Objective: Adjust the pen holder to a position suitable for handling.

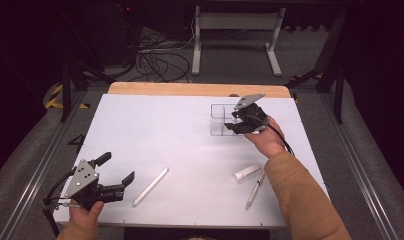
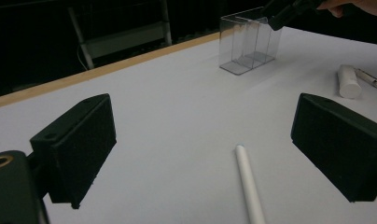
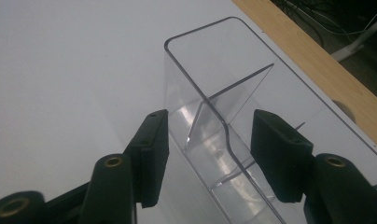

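Observation:
A clear plastic organizer box [image 1: 219,120] with dividers stands at the back right of the white table top [image 1: 155,130]. In the right gripper view my right gripper [image 3: 210,116] straddles the box's [image 3: 200,70] near end wall: the left pad is just outside the wall and the right pad hangs inside a compartment with a gap, so nothing is clamped. From above, that gripper [image 1: 231,121] sits at the box's right side. My left gripper [image 1: 119,166] rests open at the front left, nothing between its fingers, and a white stick [image 1: 150,186] lies just right of it.
A short white cylinder [image 1: 246,172] and a thin pen [image 1: 255,189] lie at the front right, near the person's right sleeve. A wooden strip [image 1: 190,89] runs along the table's far edge. Beyond it are cables and a desk frame on the floor.

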